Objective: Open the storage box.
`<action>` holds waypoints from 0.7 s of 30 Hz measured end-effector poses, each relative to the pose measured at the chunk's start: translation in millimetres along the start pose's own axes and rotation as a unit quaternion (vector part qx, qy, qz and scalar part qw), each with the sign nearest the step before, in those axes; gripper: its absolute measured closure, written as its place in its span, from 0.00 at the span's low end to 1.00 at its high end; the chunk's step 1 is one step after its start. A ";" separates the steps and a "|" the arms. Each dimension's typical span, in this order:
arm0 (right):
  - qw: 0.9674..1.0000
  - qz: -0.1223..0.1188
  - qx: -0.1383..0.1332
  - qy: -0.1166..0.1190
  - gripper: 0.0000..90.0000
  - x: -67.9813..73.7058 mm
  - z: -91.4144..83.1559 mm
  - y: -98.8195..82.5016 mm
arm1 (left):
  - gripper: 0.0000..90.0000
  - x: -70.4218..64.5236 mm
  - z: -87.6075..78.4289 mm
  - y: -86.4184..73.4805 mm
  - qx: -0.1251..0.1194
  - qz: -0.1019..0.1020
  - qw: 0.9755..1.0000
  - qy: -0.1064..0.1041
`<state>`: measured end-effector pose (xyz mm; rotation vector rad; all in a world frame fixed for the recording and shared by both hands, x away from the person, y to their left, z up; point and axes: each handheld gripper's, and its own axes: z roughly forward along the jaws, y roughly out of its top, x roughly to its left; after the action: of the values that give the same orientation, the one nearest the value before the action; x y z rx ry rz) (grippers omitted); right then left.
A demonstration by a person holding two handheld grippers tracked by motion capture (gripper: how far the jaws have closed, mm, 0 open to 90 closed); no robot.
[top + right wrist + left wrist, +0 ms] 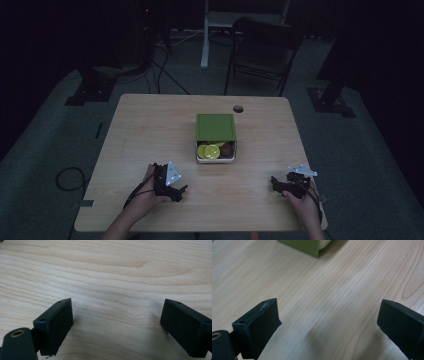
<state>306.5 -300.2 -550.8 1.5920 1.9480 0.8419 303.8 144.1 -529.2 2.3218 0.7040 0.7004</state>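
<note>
A small white box with a green lid slid partway back sits at the middle of the wooden table. Yellow-green round pieces and a brown one lie in its uncovered front part. My left gripper rests low over the table at the front left, jaws open and empty, pointing right. In the left gripper view a green corner of the box lies beyond the open left gripper. My right gripper sits at the front right, open over bare wood.
A round cable hole is in the table behind the box. A dark folding chair and a white stand leg are beyond the far edge. A cable loop lies on the floor at the left.
</note>
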 end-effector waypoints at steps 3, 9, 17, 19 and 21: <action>1.000 0.000 0.000 0.000 0.12 0.0 0.0 0.0 | 0.05 -4.1 2.0 5.3 -0.007 0.011 1.000 0.000; 1.000 0.000 0.000 0.000 0.12 0.0 0.0 0.0 | 0.05 -11.4 4.8 14.9 -0.022 0.036 0.999 -0.001; 1.000 0.000 0.000 0.000 0.12 0.1 0.0 0.0 | 0.05 -28.0 9.4 32.9 -0.042 0.103 0.994 0.010; 1.000 0.000 0.000 0.000 0.12 0.0 0.0 0.0 | 0.05 -32.0 10.9 36.4 -0.048 0.122 0.991 0.021; 1.000 0.000 0.000 0.000 0.12 0.0 0.0 0.0 | 0.05 -34.8 11.4 39.0 -0.054 0.136 0.989 0.028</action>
<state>306.4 -300.2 -550.8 1.5926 1.9480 0.8421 297.8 91.6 -521.2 2.3288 0.3658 0.9036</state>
